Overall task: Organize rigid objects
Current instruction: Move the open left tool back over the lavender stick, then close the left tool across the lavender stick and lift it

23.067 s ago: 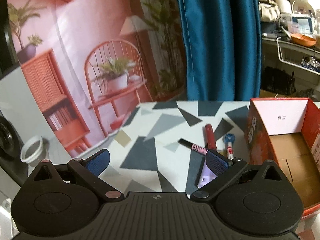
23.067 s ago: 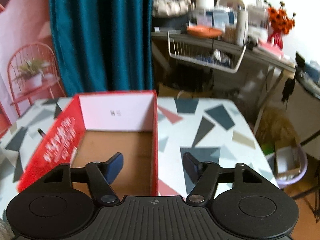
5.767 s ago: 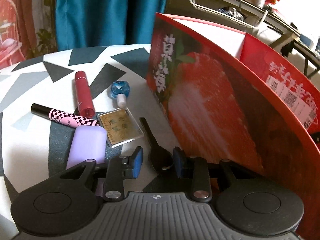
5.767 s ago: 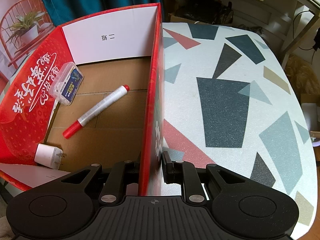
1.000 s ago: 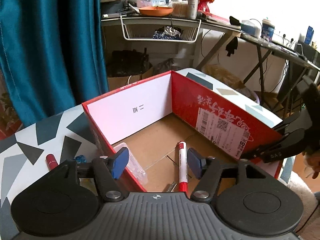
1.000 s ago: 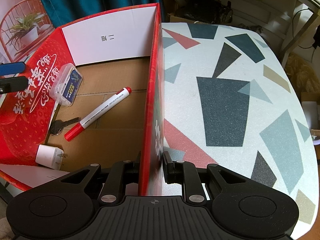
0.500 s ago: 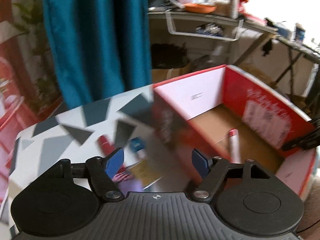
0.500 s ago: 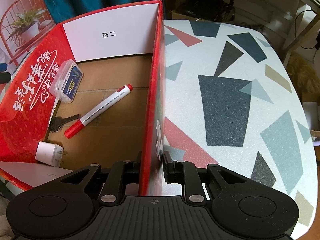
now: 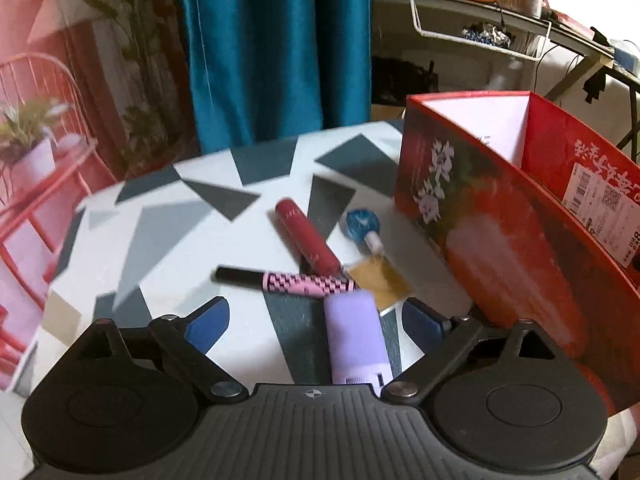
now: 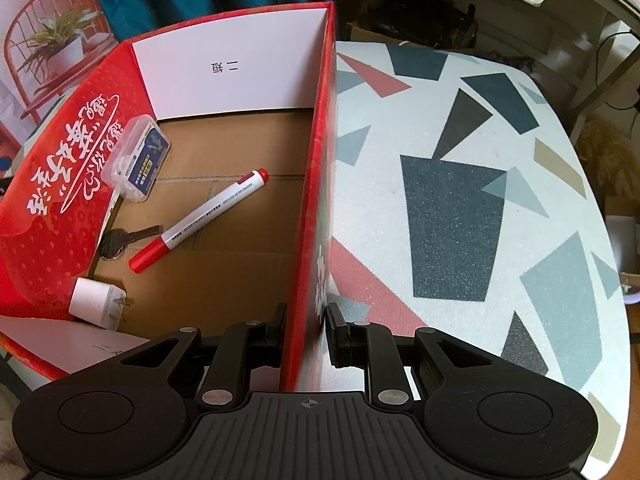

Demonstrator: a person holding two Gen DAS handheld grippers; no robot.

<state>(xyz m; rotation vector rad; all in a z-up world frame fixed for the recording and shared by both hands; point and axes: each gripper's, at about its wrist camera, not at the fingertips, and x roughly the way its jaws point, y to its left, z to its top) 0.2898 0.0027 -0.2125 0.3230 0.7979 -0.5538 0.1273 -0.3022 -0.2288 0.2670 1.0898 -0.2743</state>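
In the left wrist view my left gripper (image 9: 316, 318) hangs over the loose items on the patterned table (image 9: 168, 240), its jaws opening wide. A lilac case (image 9: 354, 340) lies between the fingers, untouched by the pads. Beyond it lie a pink checked pen (image 9: 296, 282), a red tube (image 9: 306, 242), a gold card (image 9: 378, 280) and a small blue round item (image 9: 362, 222). My right gripper (image 10: 307, 322) is shut on the right wall of the red box (image 10: 316, 168). Inside the box lie a red-capped marker (image 10: 200, 224), a clear plastic case (image 10: 136, 158), a key (image 10: 120, 240) and a white charger (image 10: 98, 302).
The red box (image 9: 520, 240) stands right of the loose items. A teal curtain (image 9: 272, 48) and a pink printed backdrop (image 9: 60, 100) rise behind the table. A cluttered desk with a wire basket (image 9: 480, 36) stands at the back right.
My left gripper has swung left from above the box's inside to over the loose items on the table, and its jaws have widened. The right gripper keeps its hold on the box wall.
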